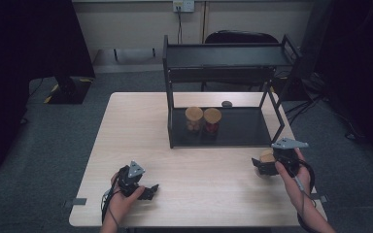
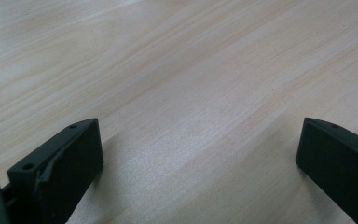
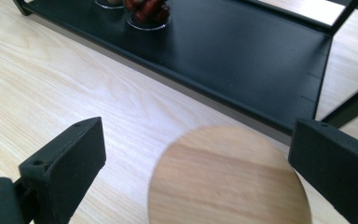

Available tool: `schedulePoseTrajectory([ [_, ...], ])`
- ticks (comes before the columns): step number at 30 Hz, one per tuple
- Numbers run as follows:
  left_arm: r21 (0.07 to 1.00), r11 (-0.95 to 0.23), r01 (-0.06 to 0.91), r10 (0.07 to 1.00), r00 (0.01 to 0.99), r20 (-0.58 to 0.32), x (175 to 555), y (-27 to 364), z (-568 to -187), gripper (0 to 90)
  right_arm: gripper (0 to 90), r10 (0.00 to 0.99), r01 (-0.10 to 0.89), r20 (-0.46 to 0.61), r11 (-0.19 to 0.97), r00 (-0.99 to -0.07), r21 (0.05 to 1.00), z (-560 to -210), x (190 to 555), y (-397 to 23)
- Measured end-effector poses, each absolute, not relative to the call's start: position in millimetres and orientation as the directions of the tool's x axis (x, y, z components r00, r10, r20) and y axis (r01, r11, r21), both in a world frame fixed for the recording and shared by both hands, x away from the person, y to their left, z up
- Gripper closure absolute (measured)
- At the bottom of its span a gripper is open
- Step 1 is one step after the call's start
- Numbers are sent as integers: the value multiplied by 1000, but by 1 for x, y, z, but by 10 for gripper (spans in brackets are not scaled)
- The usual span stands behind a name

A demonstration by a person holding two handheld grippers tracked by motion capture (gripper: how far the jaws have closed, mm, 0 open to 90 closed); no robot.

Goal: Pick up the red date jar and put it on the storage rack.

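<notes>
right gripper (image 3: 196,154) wide open around wooden-lidded jar (image 3: 228,179), no pad contact visible, just before black shelf (image 3: 242,51); left gripper (image 2: 198,154) open, empty, over table (image 2: 177,70).

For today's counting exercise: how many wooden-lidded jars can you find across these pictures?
3. Two stand side by side on the black rack's lower shelf: the left jar and the right jar with red contents. The third jar sits on the table between the right gripper's open jaws.

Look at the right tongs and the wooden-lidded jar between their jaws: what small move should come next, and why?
Probably close the right tongs on the wooden-lidded jar. The jaws stand open on either side of its lid with gaps left, so nothing grips it yet. Two similar jars already stand on the black rack's lower shelf, which suggests that this one goes there.
</notes>
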State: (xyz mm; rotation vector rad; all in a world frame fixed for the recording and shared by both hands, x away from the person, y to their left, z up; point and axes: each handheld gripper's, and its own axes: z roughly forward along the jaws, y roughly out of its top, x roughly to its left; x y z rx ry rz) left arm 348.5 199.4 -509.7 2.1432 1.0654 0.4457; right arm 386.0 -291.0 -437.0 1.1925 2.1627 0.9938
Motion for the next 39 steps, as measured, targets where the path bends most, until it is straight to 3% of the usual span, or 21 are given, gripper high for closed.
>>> schedulePoseTrajectory([
  [39, 713, -423, 559, 797, 604, 0, 349, 199, -510, 2, 28, 891, 574, 30, 265, -452, 775, -479, 362, -325],
])
